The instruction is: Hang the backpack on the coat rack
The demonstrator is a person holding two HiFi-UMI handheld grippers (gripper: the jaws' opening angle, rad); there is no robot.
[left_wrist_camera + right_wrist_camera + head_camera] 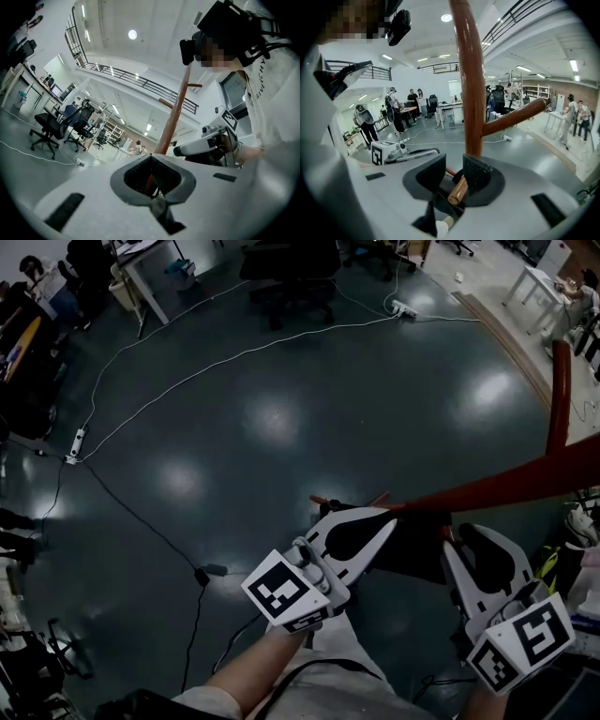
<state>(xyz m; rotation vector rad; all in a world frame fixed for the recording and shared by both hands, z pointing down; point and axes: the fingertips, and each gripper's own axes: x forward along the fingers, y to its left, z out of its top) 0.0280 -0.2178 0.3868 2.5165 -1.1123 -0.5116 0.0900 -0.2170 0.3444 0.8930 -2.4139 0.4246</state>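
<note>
The red-brown coat rack pole (506, 482) slants in from the right of the head view, and both grippers are at it. A black mass, apparently the backpack (417, 554), hangs under the pole between them. My left gripper (380, 518) has its jaws together, with a grey strap (159, 205) pinched at their seam; the pole (176, 112) rises just beyond. My right gripper (454, 180) is open, and a short wooden peg (458, 190) lies in the gap against its right pad. Close ahead stands the pole (471, 84) with a longer peg (513, 117) pointing right.
White and black cables (187, 381) cross the dark floor, with a power strip (403, 307) and an adapter (214, 570). Office chairs (291, 273) and a desk (141, 277) stand at the far side. Several people (393, 110) stand by desks in the right gripper view.
</note>
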